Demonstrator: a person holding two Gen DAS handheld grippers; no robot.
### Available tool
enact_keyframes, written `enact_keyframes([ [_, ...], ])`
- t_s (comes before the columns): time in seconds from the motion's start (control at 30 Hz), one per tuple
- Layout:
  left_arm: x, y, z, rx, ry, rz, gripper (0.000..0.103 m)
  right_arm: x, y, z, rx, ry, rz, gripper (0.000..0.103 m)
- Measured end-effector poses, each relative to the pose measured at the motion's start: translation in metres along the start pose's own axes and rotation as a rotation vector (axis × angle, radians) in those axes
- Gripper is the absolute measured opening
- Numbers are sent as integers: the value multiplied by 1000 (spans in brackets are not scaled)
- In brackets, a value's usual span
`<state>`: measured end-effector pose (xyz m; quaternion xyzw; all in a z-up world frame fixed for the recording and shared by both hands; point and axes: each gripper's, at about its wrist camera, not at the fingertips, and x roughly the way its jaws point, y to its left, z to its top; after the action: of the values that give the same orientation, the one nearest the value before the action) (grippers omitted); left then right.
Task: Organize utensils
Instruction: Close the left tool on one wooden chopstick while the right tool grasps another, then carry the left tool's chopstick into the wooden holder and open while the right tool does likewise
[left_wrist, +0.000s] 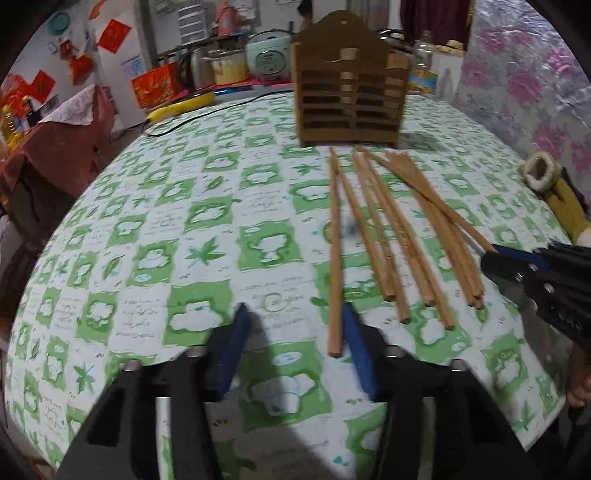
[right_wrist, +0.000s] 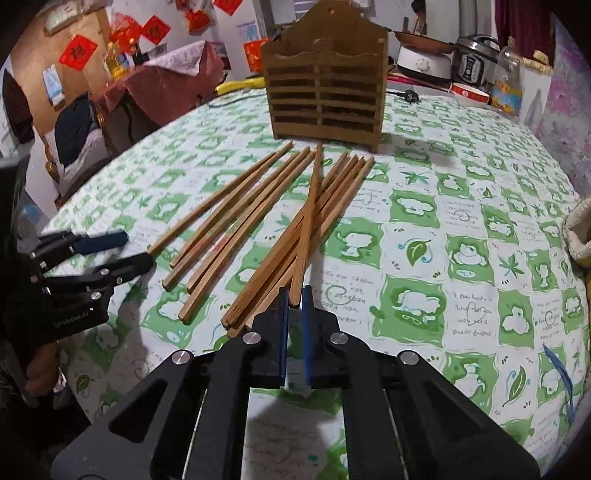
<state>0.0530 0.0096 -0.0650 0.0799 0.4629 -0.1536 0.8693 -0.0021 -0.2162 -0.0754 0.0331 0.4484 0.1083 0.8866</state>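
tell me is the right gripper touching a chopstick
Touching. The right wrist view shows the right gripper with its blue pads closed on the near end of one chopstick, no gap either side.

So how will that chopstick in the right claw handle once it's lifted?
The chopstick looks stiff and light. Held by one end in the right claw, it may pivot or slip. Its squarish end suggests little rolling.
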Motion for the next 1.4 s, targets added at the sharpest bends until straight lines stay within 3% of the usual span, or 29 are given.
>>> enact_keyframes([
  [0.07,-2,1,0,-6,-5,-39,7,-5,-2,0,1,-26,-20,8],
  [0.13,-3,7,2,-46,2,-113,6,-10,-5,0,2,-50,-32,8],
  [0.2,-6,13,4,-77,-8,-142,6,-16,-7,2,3,-76,-37,8],
  [0.47,-46,29,34,-96,-106,-127,6,-49,-10,23,-11,-211,-50,7],
  [0.97,-105,14,166,-45,-299,-104,6,-99,-12,141,-26,-403,-45,7],
  [1.27,-158,9,224,-72,-450,-178,6,-135,1,201,-20,-554,9,7],
  [1.4,-157,13,242,-104,-453,-188,6,-149,-2,219,7,-651,2,7],
])
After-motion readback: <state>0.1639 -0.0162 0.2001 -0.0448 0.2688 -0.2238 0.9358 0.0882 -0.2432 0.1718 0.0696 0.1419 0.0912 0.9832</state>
